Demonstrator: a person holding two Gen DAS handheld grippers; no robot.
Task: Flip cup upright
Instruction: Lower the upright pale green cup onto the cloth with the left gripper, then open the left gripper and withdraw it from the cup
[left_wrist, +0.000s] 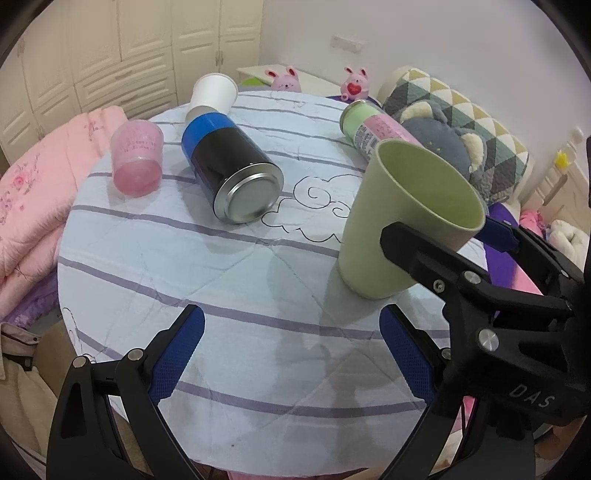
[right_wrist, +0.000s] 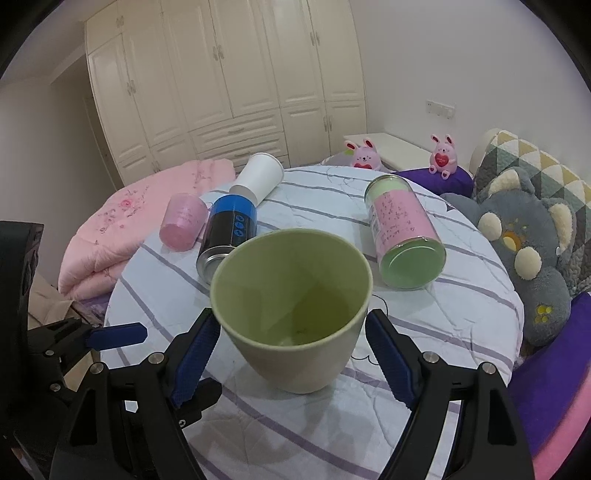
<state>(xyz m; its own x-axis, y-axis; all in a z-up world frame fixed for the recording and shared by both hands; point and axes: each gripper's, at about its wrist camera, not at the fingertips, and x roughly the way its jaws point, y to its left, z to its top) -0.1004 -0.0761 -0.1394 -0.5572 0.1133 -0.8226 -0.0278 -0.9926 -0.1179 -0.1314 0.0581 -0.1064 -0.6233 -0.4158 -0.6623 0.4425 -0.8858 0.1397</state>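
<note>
The right gripper reaches forward over the round table, its blue-padded fingers set either side of the green cup near the rim. The left pad appears to touch the wall; on the right a thin gap shows, so a firm hold cannot be confirmed. The cup stands mouth-up on the striped cloth, slightly tilted. In the left wrist view, the left gripper hangs low over the near table edge, jaws wide and empty, beside the right tool, whose black body bears the raised letters "DAS". A blue-and-black can lies on its side; print on the pink-labelled jar is too small to read.
</note>
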